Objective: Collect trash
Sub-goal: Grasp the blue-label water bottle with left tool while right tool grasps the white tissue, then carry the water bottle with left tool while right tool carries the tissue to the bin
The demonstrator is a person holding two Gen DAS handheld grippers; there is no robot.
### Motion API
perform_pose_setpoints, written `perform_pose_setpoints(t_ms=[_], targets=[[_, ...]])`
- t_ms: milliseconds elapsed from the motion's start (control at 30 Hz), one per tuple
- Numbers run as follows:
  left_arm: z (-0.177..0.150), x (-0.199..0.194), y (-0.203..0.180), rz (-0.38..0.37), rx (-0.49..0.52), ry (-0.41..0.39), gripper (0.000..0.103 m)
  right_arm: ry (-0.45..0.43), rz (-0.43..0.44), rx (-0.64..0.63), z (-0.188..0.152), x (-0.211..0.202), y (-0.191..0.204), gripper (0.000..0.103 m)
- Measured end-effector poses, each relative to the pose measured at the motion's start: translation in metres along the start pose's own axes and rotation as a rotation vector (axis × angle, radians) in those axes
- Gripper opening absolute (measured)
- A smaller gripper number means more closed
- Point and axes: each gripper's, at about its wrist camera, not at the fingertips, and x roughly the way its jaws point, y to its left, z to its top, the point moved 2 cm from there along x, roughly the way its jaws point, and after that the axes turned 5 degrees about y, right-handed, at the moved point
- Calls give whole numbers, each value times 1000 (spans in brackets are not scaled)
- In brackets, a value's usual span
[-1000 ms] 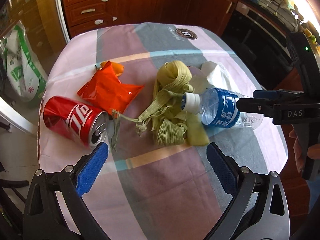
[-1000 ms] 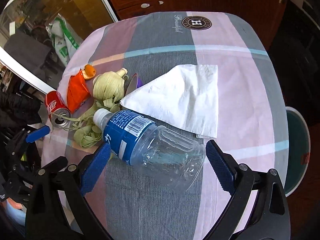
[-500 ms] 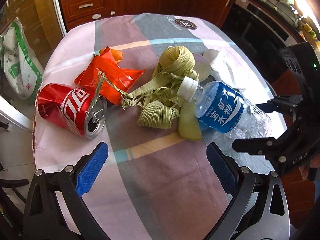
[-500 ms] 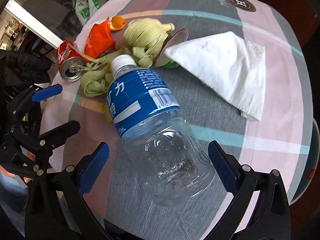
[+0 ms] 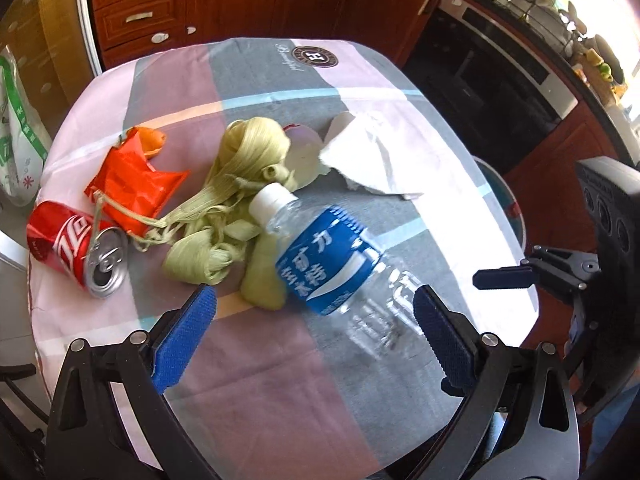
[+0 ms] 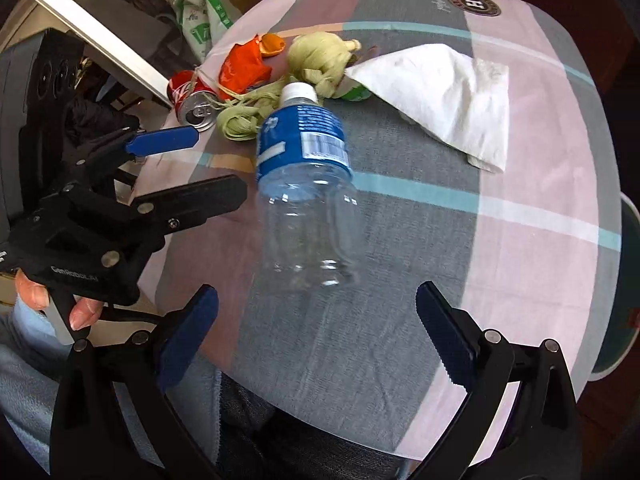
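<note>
A clear plastic bottle (image 5: 332, 264) with a blue label and white cap lies on the checked tablecloth (image 5: 280, 380). Its clear base sits between the tips of my open left gripper (image 5: 312, 340). In the right wrist view the bottle (image 6: 304, 184) lies base-first just ahead of my open right gripper (image 6: 316, 340), untouched. Behind it are a red cola can (image 5: 76, 248), an orange wrapper (image 5: 136, 184), pale green husk strips (image 5: 224, 208) and a white tissue (image 5: 372, 156). A finger (image 5: 504, 279) of the right gripper shows at the table's right edge.
A teal round object (image 6: 624, 280) stands low beside the table's right side. A white and green bag (image 5: 20, 152) hangs off to the left. Wooden cabinets (image 5: 240, 0) and a dark oven (image 5: 500, 68) stand behind. A hand (image 6: 36, 296) holds the left gripper (image 6: 220, 164).
The bottle has turned and slid toward the near edge, cap now pointing away. Both grippers have closed in on its base; the right one swung round from the bottle's side to behind it.
</note>
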Motion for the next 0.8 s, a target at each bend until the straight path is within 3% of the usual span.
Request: perform_pose_setpoints(t_ms=[200,400,467,500,800], targets=[[5,32,-28,78,-38,57,99,-63,-48,135,-15,-19,-52,96],[-14,60,-16,90,-74,135,98,-138,-50,234,-3,-25,-88,96],[-20,57,-11,90,-56,117,69,-163,-46,244,8,-23,-89,96],[-22,56,-9,96,-33,118,66,-173,-48,245,15,-19,-87,96],[-33,47,21,-11,13,141,66,-208,-100,304,95,23,-95,96]])
